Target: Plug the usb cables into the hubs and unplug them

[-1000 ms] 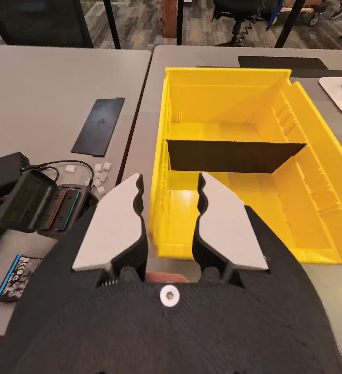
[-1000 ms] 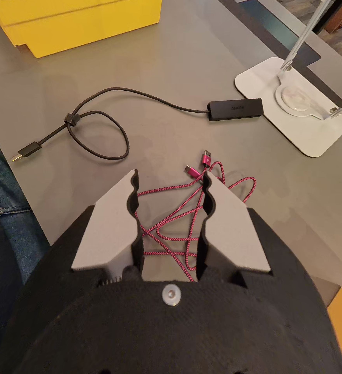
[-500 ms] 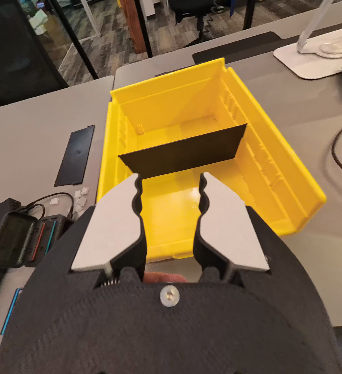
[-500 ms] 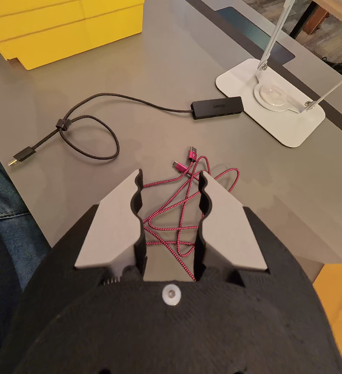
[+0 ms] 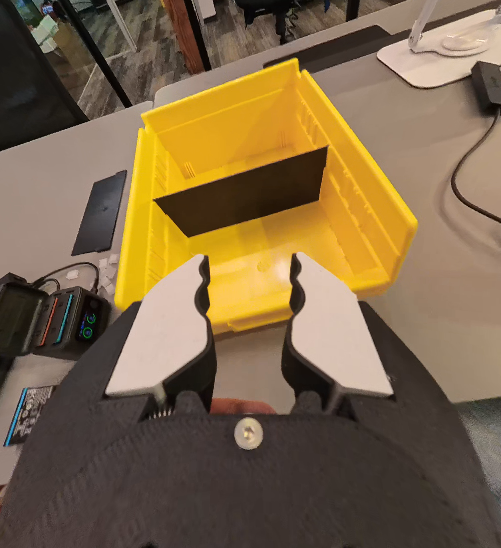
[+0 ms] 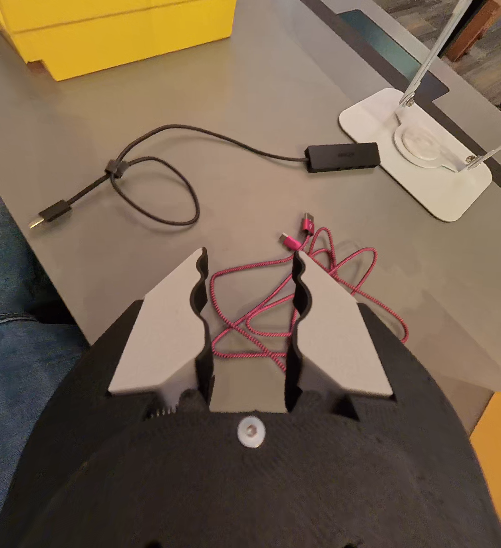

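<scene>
1. The right claw (image 6: pixel 249 255) hung over the tangled pink cable (image 6: pixel 273 323), jaws wide and holding nothing; the loops lay on the table (image 6: pixel 243 98) directly under and between its fingers.
2. The cable's two plugs (image 6: pixel 299 234) lay just ahead of the right fingertip, the larger one pointing away toward the black hub (image 6: pixel 342 157), which sat farther ahead and to the right, touching or just beside the white lamp base (image 6: pixel 421 166). The hub's long axis ran across the view, its own black lead (image 6: pixel 160 178) trailing left.
3. The right claw was clearly the nearer one. The left claw (image 5: pixel 249 261), also wide and empty, was over the yellow bin (image 5: pixel 362 166), with the hub (image 5: pixel 492 86) well apart at its far right.
4. Against a second ago, the right view had pulled back a little, so the plugs sat farther beyond the fingertips. The left view had swung rightward, bringing hub and lead into sight.
</scene>
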`<control>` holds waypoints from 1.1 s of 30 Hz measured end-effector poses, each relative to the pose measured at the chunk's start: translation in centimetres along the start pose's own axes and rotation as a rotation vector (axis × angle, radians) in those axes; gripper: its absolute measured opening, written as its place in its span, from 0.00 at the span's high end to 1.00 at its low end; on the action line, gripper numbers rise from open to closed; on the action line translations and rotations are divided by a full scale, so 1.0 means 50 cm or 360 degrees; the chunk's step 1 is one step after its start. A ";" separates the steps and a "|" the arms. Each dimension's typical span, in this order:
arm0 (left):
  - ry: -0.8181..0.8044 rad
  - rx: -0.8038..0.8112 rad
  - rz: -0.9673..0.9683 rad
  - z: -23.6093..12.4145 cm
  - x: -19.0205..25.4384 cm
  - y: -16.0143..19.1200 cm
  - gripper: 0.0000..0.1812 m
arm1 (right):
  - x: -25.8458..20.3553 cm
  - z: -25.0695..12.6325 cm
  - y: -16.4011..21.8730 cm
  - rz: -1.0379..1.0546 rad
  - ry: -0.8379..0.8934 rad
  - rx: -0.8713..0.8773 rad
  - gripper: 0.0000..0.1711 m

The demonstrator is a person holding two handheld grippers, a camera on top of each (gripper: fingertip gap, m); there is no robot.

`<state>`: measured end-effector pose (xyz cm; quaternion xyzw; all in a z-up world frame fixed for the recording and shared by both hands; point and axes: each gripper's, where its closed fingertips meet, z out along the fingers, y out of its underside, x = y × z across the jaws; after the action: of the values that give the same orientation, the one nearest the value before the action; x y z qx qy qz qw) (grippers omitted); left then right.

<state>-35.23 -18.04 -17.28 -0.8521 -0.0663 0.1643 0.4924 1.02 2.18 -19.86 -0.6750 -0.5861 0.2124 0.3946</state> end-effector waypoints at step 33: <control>0.0026 -0.0207 -0.0027 -0.220 0.044 0.240 0.72 | -0.144 -0.101 0.087 0.0179 0.0014 0.0143 0.63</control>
<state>-29.97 -32.49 -23.02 -0.8830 -0.0800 0.1485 0.4380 5.92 -6.19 -21.51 -0.6894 -0.5354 0.2574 0.4144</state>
